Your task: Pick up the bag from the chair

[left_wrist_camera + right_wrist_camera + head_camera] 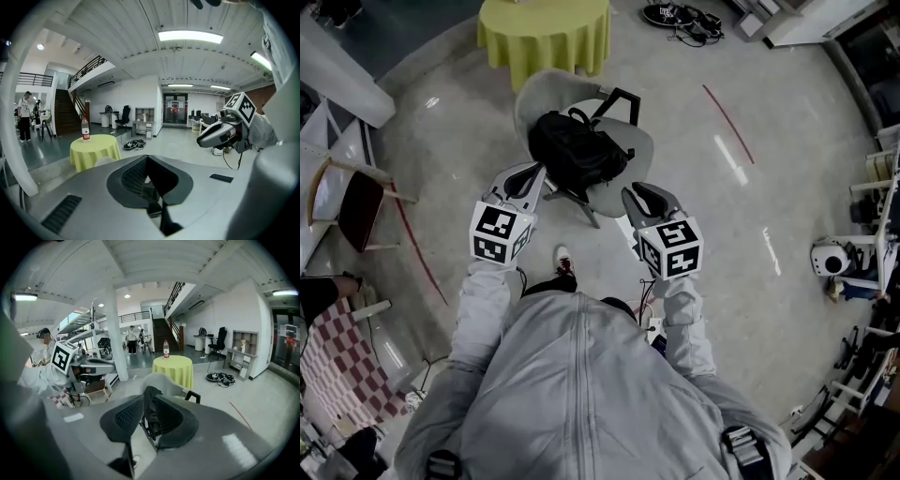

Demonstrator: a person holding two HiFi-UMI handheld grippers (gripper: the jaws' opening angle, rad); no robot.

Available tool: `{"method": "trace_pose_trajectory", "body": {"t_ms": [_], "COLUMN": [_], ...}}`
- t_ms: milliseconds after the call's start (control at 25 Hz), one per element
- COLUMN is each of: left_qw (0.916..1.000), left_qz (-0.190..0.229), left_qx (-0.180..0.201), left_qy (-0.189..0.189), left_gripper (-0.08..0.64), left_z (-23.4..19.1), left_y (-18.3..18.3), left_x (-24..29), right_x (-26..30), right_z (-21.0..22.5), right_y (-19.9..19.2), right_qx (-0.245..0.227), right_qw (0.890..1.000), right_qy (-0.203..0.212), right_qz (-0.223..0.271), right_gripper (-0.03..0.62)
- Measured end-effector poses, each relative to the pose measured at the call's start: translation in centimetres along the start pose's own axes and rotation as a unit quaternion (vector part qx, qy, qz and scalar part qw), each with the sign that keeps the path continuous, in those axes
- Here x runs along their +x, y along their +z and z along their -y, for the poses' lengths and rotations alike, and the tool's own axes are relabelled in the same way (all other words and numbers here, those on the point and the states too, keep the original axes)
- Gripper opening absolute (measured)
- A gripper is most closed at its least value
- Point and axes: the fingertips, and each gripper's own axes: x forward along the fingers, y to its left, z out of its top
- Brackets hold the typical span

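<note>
Two-handed approach: black fabric backpack on grey shell chair, just ahead; left gripper clenched, empty; right gripper slightly parted, empty; person should open both wider, aim for top handle loop

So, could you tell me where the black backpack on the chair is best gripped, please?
Grip the carry loop atop the black backpack: it arches clear of the bulging body, at the end nearest the chair backrest. Coming down from above probably suits best.
</note>
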Motion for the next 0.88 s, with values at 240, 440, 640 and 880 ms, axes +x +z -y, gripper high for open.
{"method": "trace_pose_trajectory", "body": {"t_ms": [240, 440, 640, 880], "left_qw": [0.9992, 0.9971, 0.9935, 0.9860], "left_qz": [-0.035, -0.066, -0.094, -0.121], "left_qx": [-0.016, -0.037, -0.062, -0.098], "left_qy": [-0.009, -0.007, 0.019, 0.059], "left_gripper": [0.006, 0.006, 0.006, 0.006], "left_z": [-1.7, -2.1, -3.0, -4.1], "left_y": [-2.7, -5.4, -7.8, -10.3], "left_x": [2.5, 4.2, 5.4, 5.5], "right_x": [4.7, 8.0, 12.0, 17.0], "right_z": [0.4, 1.1, 1.5, 0.8], "right_y": [-2.8, -4.0, -5.5, -8.0], "right_qx": [0.008, -0.019, -0.035, -0.070], "right_qw": [0.999, 0.997, 0.992, 0.977], "right_qy": [0.012, 0.030, 0.074, 0.135], "right_qz": [-0.047, -0.073, -0.099, -0.148], "right_gripper": [0.150, 0.193, 0.225, 0.260]}}
